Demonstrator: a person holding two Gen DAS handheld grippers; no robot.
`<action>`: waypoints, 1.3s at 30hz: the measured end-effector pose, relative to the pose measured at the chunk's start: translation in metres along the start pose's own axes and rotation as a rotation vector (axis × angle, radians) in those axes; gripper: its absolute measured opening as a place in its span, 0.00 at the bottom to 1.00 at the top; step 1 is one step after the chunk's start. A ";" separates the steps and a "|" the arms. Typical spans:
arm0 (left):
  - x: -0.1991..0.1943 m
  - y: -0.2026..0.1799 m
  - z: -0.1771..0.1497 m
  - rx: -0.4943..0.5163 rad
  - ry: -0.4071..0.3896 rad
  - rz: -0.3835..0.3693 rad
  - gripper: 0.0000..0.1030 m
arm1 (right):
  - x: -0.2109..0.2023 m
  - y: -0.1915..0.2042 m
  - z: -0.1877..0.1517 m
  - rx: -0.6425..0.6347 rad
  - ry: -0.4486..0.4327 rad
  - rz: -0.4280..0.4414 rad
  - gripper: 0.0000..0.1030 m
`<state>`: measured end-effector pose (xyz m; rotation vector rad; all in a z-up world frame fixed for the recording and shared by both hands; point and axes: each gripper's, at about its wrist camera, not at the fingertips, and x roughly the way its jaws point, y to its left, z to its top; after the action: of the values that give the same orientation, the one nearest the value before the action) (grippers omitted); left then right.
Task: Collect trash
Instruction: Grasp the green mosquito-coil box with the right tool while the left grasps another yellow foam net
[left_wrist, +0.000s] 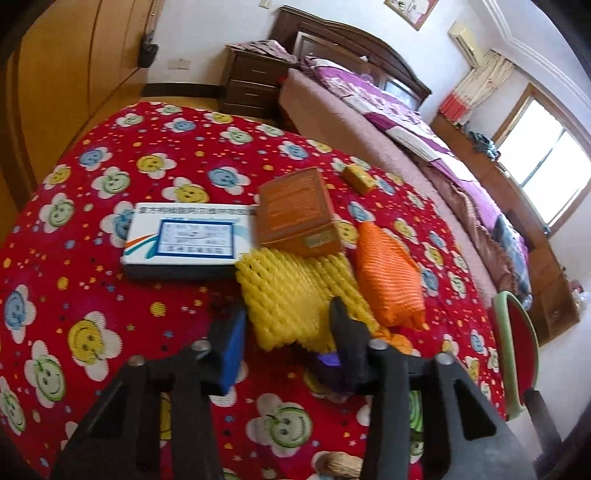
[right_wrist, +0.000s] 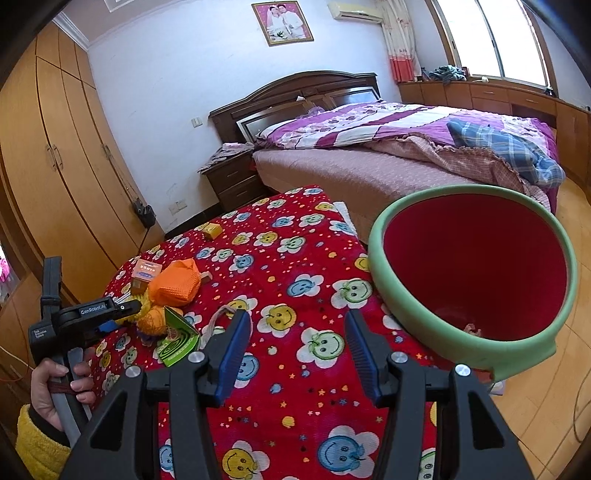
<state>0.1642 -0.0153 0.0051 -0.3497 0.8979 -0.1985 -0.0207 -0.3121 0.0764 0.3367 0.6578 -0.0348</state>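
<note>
Through the left wrist view I am looking down on a table under a red flowered cloth (left_wrist: 110, 192). My left gripper (left_wrist: 284, 325) is hanging over a yellow foam net (left_wrist: 295, 291), with one finger on each side of the net's near end. Whether the pads are actually pressing on it I cannot tell; the near end of the net is hiding behind the black right finger (left_wrist: 347, 332). Something purple (left_wrist: 327, 363) is peeking out beside that finger, too cut off to name. Beyond the net a white box (left_wrist: 184, 236), an orange box (left_wrist: 299, 214) that is resting on the net's far edge, and an orange foam net (left_wrist: 388, 273) are lying close together, and a small yellow box (left_wrist: 360, 177) is sitting apart, farther back. The printing on the boxes is blurring. At the right edge only a sliver of the green-rimmed bin (left_wrist: 511, 332) is showing.

Through the right wrist view my right gripper (right_wrist: 295, 347) is standing about half open over bare cloth, gripping nothing. The bin (right_wrist: 376, 258), red inside, is sitting at the table's right corner, tilting toward me; a small scrap (right_wrist: 471, 328) on its bottom is hard to make out. At the left a hand (right_wrist: 59, 384) in a yellow sleeve is holding the left gripper (right_wrist: 125, 314) down in the pile of litter, its fingertips lost among the nets beside a green card (right_wrist: 177, 339).
</note>
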 end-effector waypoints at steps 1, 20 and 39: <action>0.000 -0.002 0.000 0.003 -0.001 -0.012 0.31 | 0.001 0.000 0.000 0.000 0.003 0.001 0.55; -0.084 0.016 -0.004 0.025 -0.185 -0.042 0.15 | 0.015 0.045 -0.004 -0.081 0.063 0.080 0.55; -0.073 0.048 -0.015 0.047 -0.197 -0.038 0.15 | 0.085 0.133 -0.039 -0.217 0.297 0.070 0.76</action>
<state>0.1090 0.0491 0.0316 -0.3368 0.6917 -0.2156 0.0423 -0.1680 0.0356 0.1554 0.9346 0.1550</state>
